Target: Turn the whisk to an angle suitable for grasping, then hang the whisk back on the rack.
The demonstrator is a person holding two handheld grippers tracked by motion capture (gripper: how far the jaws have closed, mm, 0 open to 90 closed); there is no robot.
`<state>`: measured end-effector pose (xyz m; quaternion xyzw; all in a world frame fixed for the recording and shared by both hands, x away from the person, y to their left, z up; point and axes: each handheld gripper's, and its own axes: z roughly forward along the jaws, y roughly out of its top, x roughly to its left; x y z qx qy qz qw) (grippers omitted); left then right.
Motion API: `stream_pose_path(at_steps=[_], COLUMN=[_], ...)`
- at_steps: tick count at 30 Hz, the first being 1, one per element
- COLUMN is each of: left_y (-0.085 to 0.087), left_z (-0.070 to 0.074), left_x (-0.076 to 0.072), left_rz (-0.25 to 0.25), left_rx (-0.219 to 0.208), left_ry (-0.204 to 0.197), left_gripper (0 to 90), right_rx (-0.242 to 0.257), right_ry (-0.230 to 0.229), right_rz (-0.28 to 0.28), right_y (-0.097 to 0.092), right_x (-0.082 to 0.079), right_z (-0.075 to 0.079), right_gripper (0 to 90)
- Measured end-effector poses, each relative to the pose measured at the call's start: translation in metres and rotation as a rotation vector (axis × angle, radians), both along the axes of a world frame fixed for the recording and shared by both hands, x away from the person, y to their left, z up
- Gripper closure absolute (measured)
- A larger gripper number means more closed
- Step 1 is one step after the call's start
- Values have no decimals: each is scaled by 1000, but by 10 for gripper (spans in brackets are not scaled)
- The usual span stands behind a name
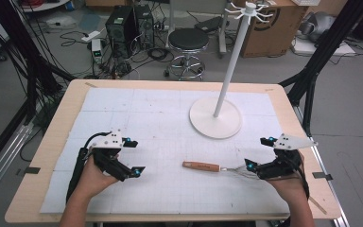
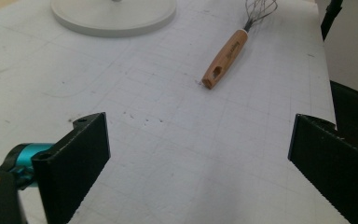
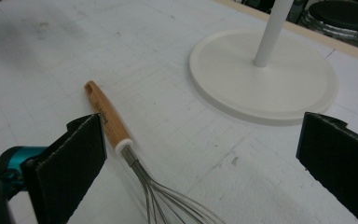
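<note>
Half the whisk's wires run off the right gripper view.

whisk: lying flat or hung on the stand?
Lying flat. The whisk rests on the white mat, wooden handle pointing away from the right gripper, wires beside it. The stand is upright; nothing visibly hangs from its hooks.

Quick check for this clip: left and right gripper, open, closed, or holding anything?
Left gripper: open, holding nothing.
Right gripper: open, holding nothing; the whisk lies on the table by its jaws.
</note>
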<state>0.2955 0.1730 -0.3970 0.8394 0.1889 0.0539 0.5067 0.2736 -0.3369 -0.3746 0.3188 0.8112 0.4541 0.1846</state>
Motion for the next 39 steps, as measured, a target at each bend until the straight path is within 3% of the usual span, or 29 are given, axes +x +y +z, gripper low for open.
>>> stream_pose_path(at_steps=[3,9,16,22,29,33,39], left_y=[7,13,16,17,19,22,21], left_z=[3,8,18,16,16,19,22], left_x=[1,-1,-1,2,3,2,-1], left_rz=[13,9,22,33,35,50,53], left_rx=[-42,-58,-57,-52,-42,-59,-58], left_ry=[1,-16,-50,-48,-51,-55,-64], left_gripper=[16,16,16,16,16,16,16], right_rx=[-22,-47,-63,-63,-87,-131,-191], right_ry=[17,30,39,38,41,29,60], right_rz=[1,13,23,18,34,45,89], right_y=[5,15,17,15,25,34,52], right_x=[2,4,4,1,3,6,11], right_z=[-4,-8,-11,-11,-12,-11,-8], right_gripper=[3,3,3,3,3,3,3])
